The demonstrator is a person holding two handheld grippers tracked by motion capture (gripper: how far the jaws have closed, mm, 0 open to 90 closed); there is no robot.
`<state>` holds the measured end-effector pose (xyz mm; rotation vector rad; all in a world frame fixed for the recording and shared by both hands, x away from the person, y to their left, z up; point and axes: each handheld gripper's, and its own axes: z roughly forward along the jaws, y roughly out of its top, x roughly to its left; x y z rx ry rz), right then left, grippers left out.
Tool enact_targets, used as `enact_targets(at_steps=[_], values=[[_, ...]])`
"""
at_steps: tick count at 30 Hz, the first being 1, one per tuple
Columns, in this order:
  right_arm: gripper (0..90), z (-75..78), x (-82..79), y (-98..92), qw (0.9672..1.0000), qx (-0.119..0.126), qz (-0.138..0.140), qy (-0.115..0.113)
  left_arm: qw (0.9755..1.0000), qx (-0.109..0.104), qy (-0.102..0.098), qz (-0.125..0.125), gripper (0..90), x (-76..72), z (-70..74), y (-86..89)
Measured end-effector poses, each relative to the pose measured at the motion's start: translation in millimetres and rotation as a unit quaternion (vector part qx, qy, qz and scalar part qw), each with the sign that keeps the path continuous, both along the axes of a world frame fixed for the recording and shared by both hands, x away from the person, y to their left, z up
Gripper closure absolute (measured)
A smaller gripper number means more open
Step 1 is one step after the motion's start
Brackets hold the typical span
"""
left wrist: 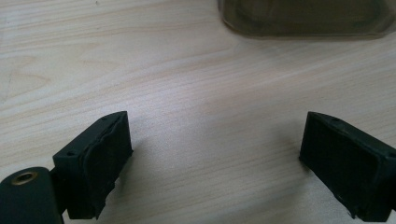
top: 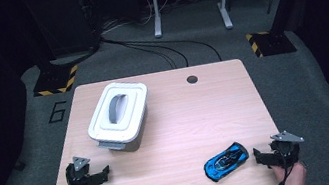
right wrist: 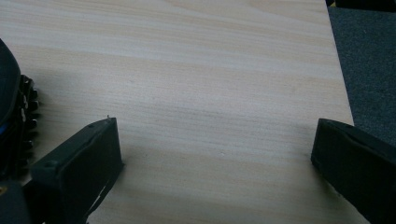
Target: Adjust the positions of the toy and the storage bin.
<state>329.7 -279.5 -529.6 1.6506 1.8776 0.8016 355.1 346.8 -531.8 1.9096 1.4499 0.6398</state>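
dark floor and cable runs are seen behind a pale wooden table (top: 182,120), and right now everything on it is at rest. a white lidded box (top: 118,113) with a grey handle is set on the far left part of the table, tilted a little against the table's edges. a blue toy car (top: 225,161) is parked near the front right, nose angled toward the far right, wheels down on the wood.

the right gripper (top: 264,158) is held low at the front right corner, just beside the car's tail end, and no contact is made. in the right gripper view its jaws are seen spread wide, with bare wood between them; a dark tyre edge of the car (right wrist: 21,126) is caught at the far left of that view, just beside the left jaw and outside the gap. the table's right edge and grey carpet (right wrist: 364,60) are seen beyond.

the left gripper (top: 101,174) is held at the front left corner, well apart from the car and near the box. in the left gripper view its jaws are seen parted too, nothing pinched, plain wood grain between them, and the box's lower wall (left wrist: 306,21) is glimpsed at the top edge.
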Motion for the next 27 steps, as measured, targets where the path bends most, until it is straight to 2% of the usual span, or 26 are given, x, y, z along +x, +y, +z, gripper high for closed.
enact_targets(at_steps=[24,27], values=[[0.9,0.2,-1.4,-0.2,1.0000,-0.001,-0.009,0.001,1.0000,0.000,0.002,-0.001,8.9,-0.4,0.4,0.0],[0.0,1.3,-1.9,-2.7,0.9998,0.016,-0.010,0.001,1.0000,-0.001,0.001,-0.001,8.9,-0.3,0.2,-0.2]])
